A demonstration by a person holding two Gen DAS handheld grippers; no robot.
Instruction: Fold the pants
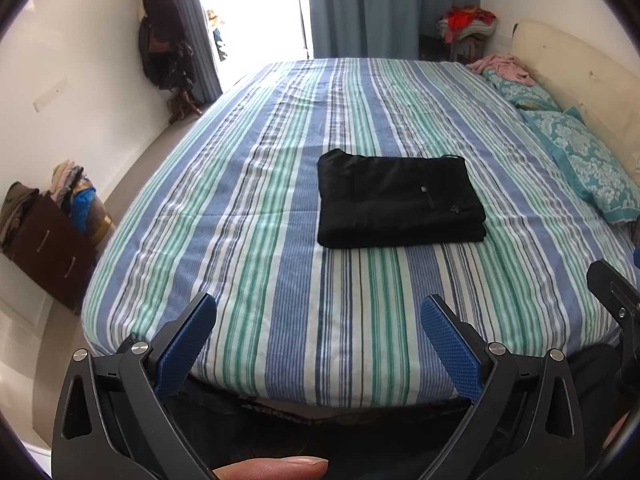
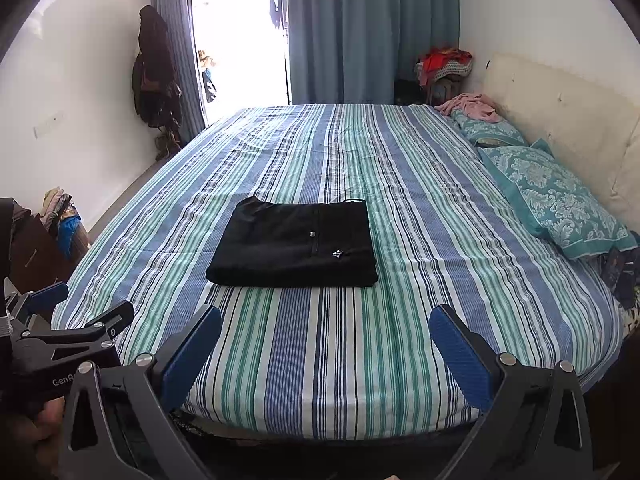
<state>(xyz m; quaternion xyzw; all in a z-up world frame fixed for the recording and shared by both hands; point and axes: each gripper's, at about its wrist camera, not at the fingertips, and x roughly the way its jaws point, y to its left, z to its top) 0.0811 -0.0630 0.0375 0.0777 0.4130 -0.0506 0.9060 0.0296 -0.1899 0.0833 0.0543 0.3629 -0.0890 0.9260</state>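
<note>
The left tool is held above the near edge of the bed, its two blue-padded fingers spread wide with nothing between them, and a fingertip of the person's hand shows at the bottom of the left wrist view. The right tool hangs in much the same place, just to the right, its jaws likewise wide apart and empty; in its view the left tool shows at the lower left edge. The black pants lie folded into a compact rectangle on the striped bedsheet, around the middle of the bed and well apart from both tools. A small white logo and a zip with a metal pull show on the top layer of the fold, towards its right side. Two teal patterned pillows sit along the right side against a cream headboard, with a pink garment bunched at the far pillow. Beyond the bed, blue curtains flank a bright doorway, dark coats hang on the left wall, and a brown cabinet with piled clothes stands by the left wall.
</note>
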